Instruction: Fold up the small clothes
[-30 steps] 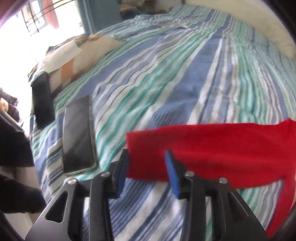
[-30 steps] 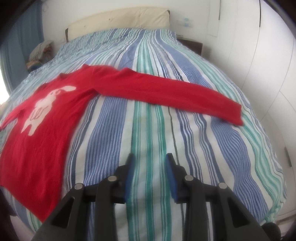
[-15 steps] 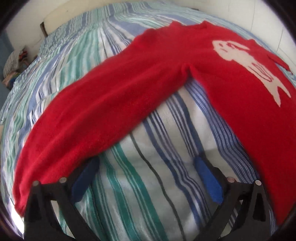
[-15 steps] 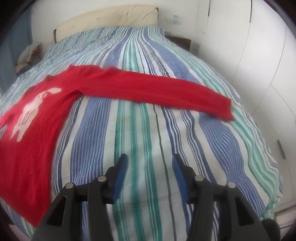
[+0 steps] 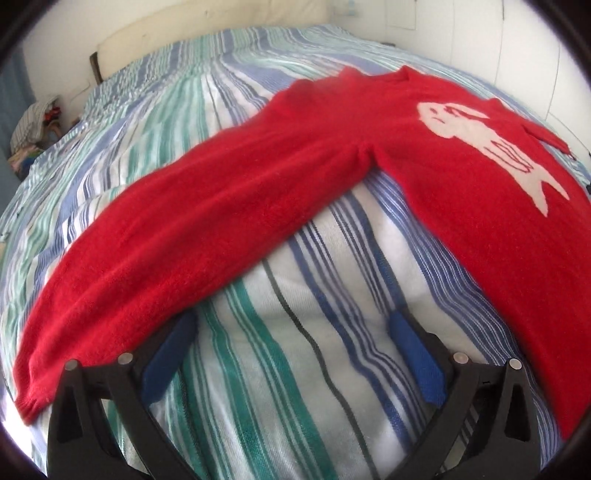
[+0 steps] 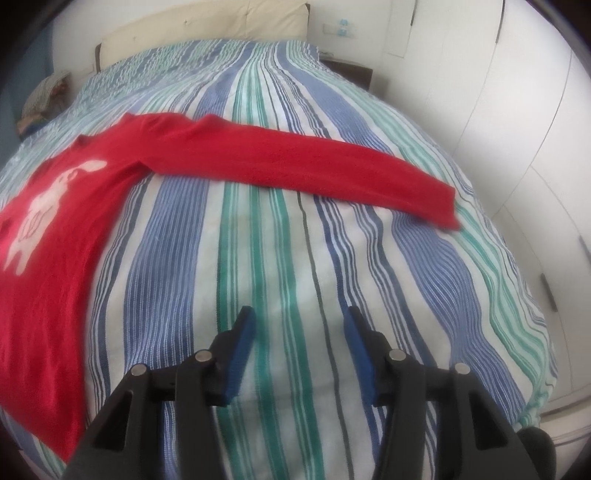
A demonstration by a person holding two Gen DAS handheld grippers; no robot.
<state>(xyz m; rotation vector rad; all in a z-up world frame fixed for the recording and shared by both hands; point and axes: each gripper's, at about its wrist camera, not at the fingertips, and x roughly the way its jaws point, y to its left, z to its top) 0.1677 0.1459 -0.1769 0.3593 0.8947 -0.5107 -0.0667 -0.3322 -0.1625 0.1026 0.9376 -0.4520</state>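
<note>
Home bedroom, bed with striped bedspread, cream padded headboard, white wardrobe doors

My red sweater looks like fuzzy, matt knitted wool. The striped bedspread beneath is a ribbed woven cloth. My left hand-held gripper is matt black plastic with blue rubbery pads and shiny metal pins.

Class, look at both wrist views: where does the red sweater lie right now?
The red sweater lies flat on the striped bedspread: right of centre in the left wrist view, at the left in the right wrist view, with one sleeve stretched rightward.
</note>
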